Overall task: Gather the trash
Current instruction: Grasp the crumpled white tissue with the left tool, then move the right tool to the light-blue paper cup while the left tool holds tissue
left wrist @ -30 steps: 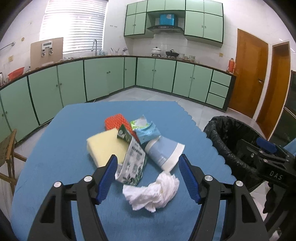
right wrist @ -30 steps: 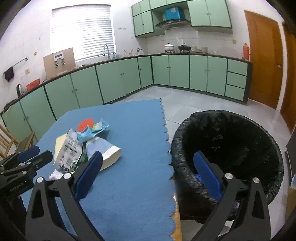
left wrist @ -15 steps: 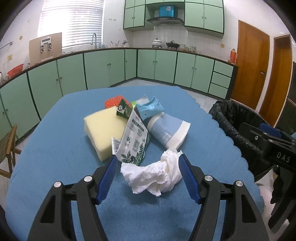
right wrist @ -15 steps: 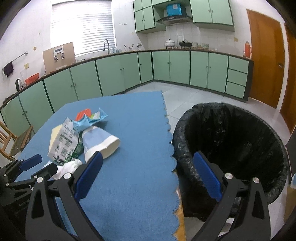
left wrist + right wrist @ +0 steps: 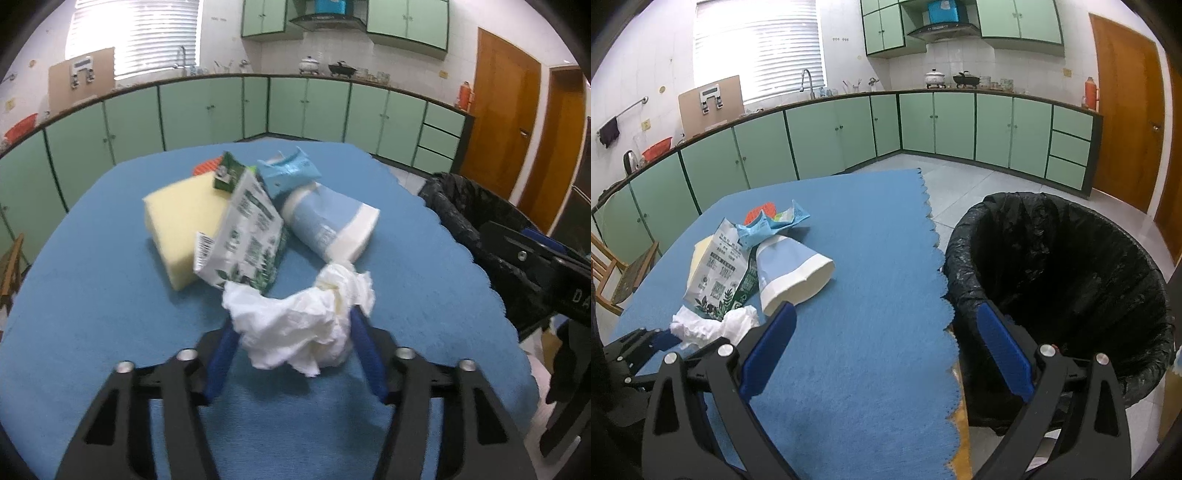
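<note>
The left claw point(image 5: 291, 332) pinches the crumpled tissue point(image 5: 295, 328), apparently just above the tabletop point(image 5: 92, 295). The right claw point(image 5: 886, 347) hangs spread, the black-lined bin point(image 5: 1071, 280) just ahead.

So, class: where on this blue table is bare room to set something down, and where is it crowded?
Bare: the cloth between the cup and the scalloped edge by the bin, and the far end beyond the wrappers. Crowded: the left-centre pile of sponge, carton, cup and tissue, with the left tool around the tissue.
</note>
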A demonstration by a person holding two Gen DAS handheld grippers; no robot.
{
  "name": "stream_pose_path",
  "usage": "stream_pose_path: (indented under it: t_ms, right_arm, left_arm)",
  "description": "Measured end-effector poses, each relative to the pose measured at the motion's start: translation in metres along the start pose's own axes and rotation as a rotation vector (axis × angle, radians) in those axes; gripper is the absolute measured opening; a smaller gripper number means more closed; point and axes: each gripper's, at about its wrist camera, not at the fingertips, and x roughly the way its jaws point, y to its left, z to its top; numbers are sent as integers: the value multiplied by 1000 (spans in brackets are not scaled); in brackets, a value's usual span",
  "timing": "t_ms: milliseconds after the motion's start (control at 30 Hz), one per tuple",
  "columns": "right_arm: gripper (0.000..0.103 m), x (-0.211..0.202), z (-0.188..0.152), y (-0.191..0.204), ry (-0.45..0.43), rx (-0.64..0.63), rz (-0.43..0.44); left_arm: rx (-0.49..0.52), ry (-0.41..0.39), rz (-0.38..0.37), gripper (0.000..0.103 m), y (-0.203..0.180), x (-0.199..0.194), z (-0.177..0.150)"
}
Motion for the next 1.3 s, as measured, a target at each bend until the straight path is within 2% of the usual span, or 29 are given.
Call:
stream_pose_path:
  t_ms: [33, 133, 333, 533, 633, 800, 967, 1300]
  right_arm:
    - [95, 1, 0, 1, 3, -3, 2]
    - [95, 2, -1, 5, 7, -11, 8]
    - [95, 2, 0, 9, 4, -24, 13]
    - [95, 0, 5, 12, -11, -32, 18]
    - [95, 1, 9, 16, -17, -39, 28]
    - [95, 6, 17, 28, -29, -50, 52]
    - [95, 16, 25, 47, -38, -72, 79]
    - [95, 59, 38, 83, 23, -117, 117]
  left_arm:
    - [3, 6, -20, 41, -1, 0, -1]
    - [30, 14, -53, 28, -7, 0, -2]
    - [21, 3, -75, 20, -4, -6, -2]
    - [36, -66, -78, 19, -6, -30, 8]
    - [12, -99, -67, 19, 2, -41, 16]
    - [-55, -126, 5, 19, 27, -49, 29]
    - [-76, -135, 51, 19, 42, -48, 35]
    - [-152, -160, 147, 19, 83, -48, 48]
